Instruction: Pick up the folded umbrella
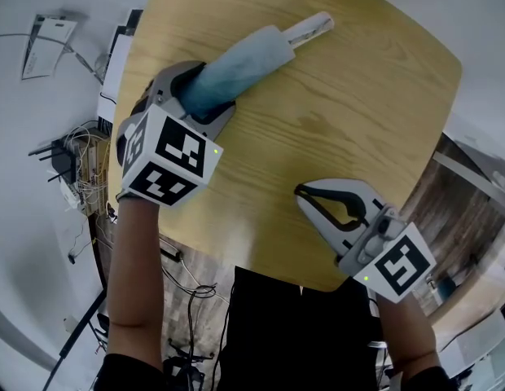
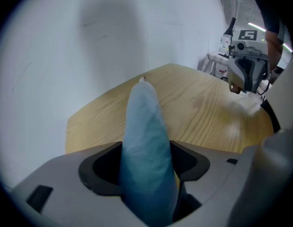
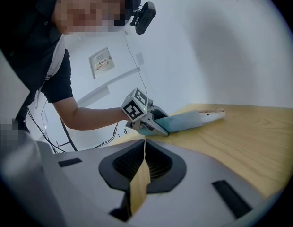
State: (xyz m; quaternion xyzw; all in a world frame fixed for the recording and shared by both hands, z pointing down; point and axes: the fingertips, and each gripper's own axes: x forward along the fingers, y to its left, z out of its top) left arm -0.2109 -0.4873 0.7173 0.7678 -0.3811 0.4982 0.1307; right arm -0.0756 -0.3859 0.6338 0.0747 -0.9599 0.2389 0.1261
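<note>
Between wide-open jaws of L gripper, folded umbrella, not clamped; R gripper jaws shut.

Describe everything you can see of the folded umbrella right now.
The folded umbrella is a slim roll in a pale blue-grey fabric sleeve, with a whitish handle at its far end. It lies flat on the wooden table, angled away from the person. Its near end sits between the open jaws of the left gripper; no squeeze is evident.
</note>
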